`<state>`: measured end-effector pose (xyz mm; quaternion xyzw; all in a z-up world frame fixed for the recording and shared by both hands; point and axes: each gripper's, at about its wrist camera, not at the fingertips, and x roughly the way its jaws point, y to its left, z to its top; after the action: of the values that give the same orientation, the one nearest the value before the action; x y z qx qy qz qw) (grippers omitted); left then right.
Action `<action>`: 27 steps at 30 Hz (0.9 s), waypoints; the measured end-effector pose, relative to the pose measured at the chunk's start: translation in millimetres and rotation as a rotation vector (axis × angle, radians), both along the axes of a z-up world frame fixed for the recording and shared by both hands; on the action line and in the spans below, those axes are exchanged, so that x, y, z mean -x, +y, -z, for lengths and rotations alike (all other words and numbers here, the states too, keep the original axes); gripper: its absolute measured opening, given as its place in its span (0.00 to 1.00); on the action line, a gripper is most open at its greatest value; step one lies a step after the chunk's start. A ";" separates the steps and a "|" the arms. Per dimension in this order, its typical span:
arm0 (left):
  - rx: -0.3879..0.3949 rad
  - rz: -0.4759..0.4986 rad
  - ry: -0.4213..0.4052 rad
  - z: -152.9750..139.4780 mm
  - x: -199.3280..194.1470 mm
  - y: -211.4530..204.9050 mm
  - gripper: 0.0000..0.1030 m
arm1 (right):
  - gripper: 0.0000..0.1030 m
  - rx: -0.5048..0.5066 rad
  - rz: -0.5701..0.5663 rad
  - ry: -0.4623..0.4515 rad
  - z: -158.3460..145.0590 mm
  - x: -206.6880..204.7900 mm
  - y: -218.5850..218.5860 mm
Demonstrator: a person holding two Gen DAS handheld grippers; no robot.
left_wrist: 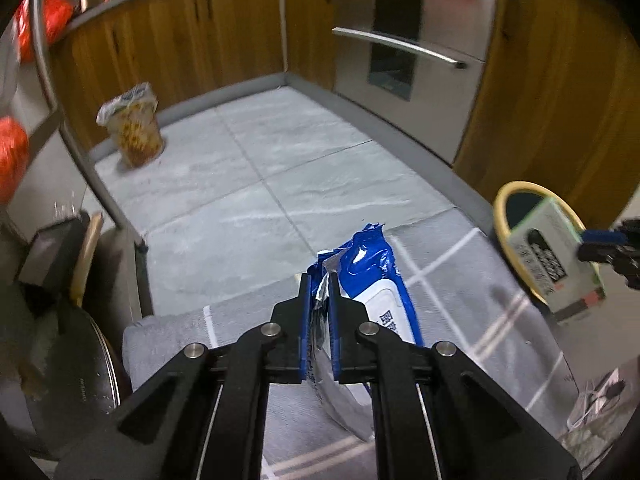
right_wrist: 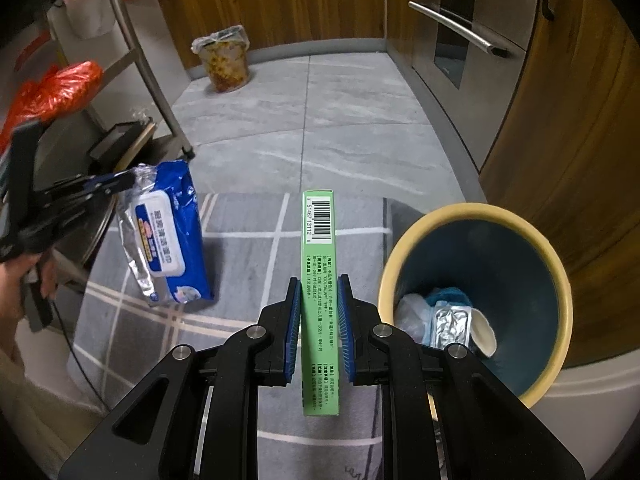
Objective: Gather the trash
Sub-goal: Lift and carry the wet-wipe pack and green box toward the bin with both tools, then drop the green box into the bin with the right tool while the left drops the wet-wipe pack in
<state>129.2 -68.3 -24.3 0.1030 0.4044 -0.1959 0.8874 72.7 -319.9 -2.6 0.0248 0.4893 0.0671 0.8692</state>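
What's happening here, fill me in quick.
A person is collecting trash off a kitchen floor with a two-finger tool in each hand. The left tool is clamped on the torn end of a blue wet-wipes packet, which hangs above the grey mat. The right tool grips a slim green box edge-on, just left of the yellow-rimmed bin, which already holds some wrappers. A lined noodle tub stands further off by the cabinets.

Both wrist views downward, sharing bin (left_wrist: 505, 216)
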 end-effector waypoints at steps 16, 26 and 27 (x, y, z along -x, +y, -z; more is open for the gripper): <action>0.058 0.174 -0.130 -60.4 52.9 -79.3 0.05 | 0.19 0.053 0.147 -0.058 -21.6 15.3 -52.3; 0.180 0.297 -0.050 -59.1 32.7 -181.0 0.05 | 0.19 0.041 0.319 0.044 9.0 18.7 -115.6; 0.172 0.316 -0.055 -57.3 30.4 -195.4 0.05 | 0.19 0.036 0.328 0.056 13.0 18.8 -120.1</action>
<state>98.8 -263.7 33.0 0.0942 0.3406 -0.3638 0.8618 53.9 -440.0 -15.6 0.0907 0.5040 -0.0853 0.8547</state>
